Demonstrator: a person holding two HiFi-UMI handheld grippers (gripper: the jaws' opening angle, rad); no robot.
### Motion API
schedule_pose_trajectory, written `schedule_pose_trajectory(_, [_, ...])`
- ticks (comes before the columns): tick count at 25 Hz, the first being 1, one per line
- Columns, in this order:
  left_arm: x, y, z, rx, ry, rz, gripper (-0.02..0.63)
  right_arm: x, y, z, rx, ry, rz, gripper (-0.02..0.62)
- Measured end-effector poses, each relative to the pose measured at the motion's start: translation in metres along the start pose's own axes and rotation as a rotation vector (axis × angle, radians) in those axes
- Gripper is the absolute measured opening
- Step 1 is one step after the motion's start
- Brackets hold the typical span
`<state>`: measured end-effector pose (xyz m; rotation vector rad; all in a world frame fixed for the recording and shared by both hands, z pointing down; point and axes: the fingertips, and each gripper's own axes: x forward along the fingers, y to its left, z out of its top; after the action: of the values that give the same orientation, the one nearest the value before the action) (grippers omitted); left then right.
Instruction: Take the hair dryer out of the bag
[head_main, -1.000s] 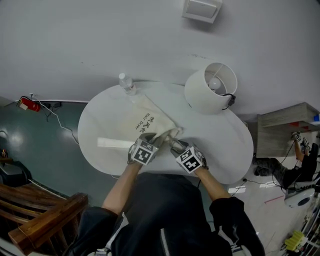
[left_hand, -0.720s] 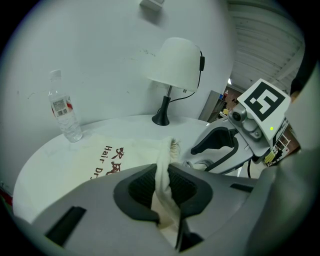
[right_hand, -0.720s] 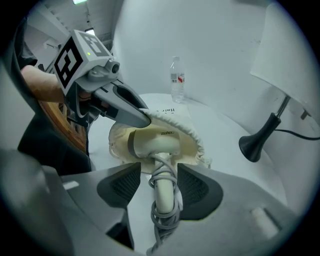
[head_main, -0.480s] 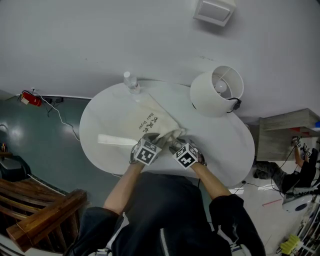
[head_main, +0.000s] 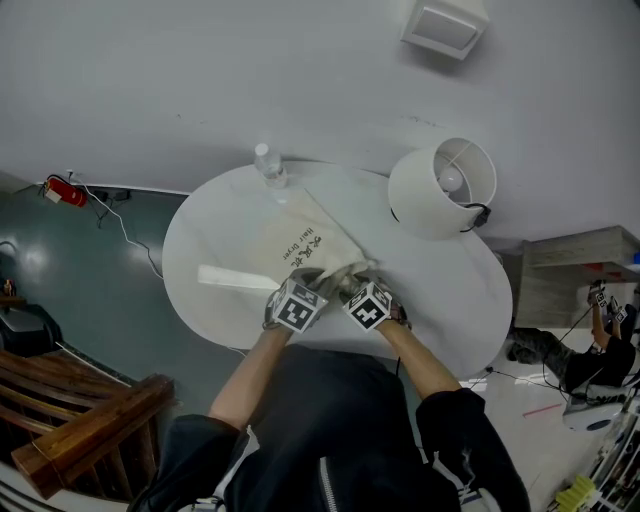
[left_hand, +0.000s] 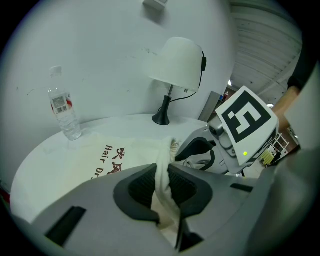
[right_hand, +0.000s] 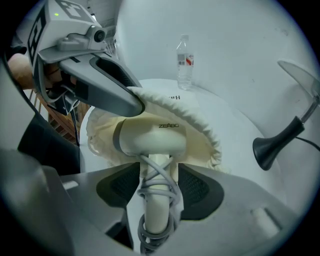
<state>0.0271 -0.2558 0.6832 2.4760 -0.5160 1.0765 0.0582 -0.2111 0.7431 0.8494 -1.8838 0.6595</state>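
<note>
A cream cloth bag (head_main: 300, 235) with dark lettering lies on the round white table (head_main: 450, 300). My left gripper (head_main: 320, 280) is shut on the bag's rim and holds the mouth up; the cloth (left_hand: 162, 175) hangs pinched between its pads. In the right gripper view a cream hair dryer (right_hand: 150, 137) shows in the open mouth, with its grey cord wound round the handle. My right gripper (right_hand: 156, 187) has just been opening. The handle stands between its jaws with gaps to the pads, so it is open. The two grippers sit side by side at the table's near edge.
A water bottle (head_main: 269, 165) stands at the far edge behind the bag. A white table lamp (head_main: 442, 188) stands at the far right, its dark base (right_hand: 272, 145) close to the bag's right. A flat white strip (head_main: 235, 278) lies left of my grippers. A wooden chair (head_main: 80, 430) stands at the lower left.
My right gripper has moved in toward the bag's mouth and closer to the left gripper. The left gripper has kept its hold in place.
</note>
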Motion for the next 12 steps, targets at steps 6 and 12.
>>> schedule_pose_trajectory(6, [0.0,0.0,0.001,-0.005,0.001,-0.002,0.055,0.015,0.001,-0.002,-0.033,0.058,0.032,0.229])
schedule_pose_trajectory(12, [-0.001,0.003,0.001,-0.004,0.003,-0.004,0.055,0.025,0.001,-0.001,-0.044,0.093,0.041,0.227])
